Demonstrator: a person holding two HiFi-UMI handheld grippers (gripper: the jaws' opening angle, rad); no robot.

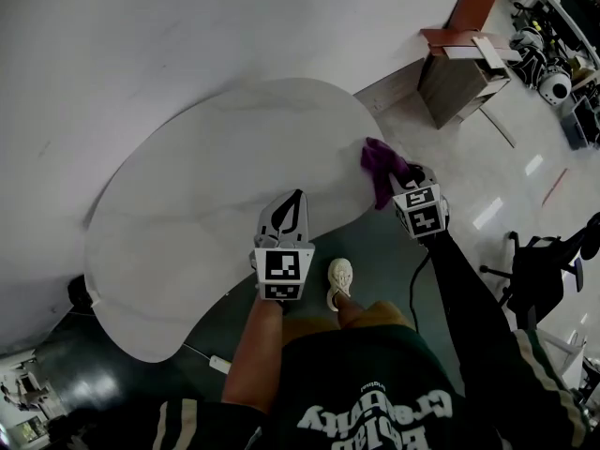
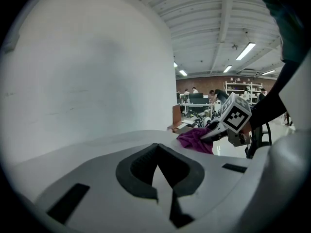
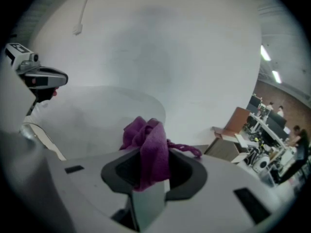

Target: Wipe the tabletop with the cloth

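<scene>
While the R gripper (image 1: 405,184) hangs at the table's (image 1: 187,204) right rim, its jaws are clamped on the cloth (image 1: 380,162). Purple, bunched up, it sits right at the edge. Head view: the jaw tips are buried under the fabric, and the cloth's lower part shows past the rim against the dark floor (image 1: 375,242). Can't tell if it touches the tabletop.

Right gripper view is clearer: a fold of cloth (image 3: 150,152) runs down between the jaws of the R gripper (image 3: 151,181), and the rest is wadded in front w/ a thin twisted tail trailing right. The pale table (image 3: 97,115) lies beyond. The wide-angle lens bends everything near the frame edge.

The L gripper (image 1: 296,198) is over the table's near side, well apart from the cloth. Its jaws are together, tips meeting in a point, nothing between. Left gripper view backs that up: L gripper (image 2: 158,173) pads closed, empty. From there the cloth (image 2: 193,140) and the R gripper (image 2: 210,134) show off to the right, the cloth half covered by that gripper.

The person's arms are cut off by the bottom of the head view, and one shoe (image 1: 339,281) peeks out beside the table. Bkgd: a wooden cabinet (image 1: 464,68) and a chair (image 1: 544,270), both partly out of frame.
</scene>
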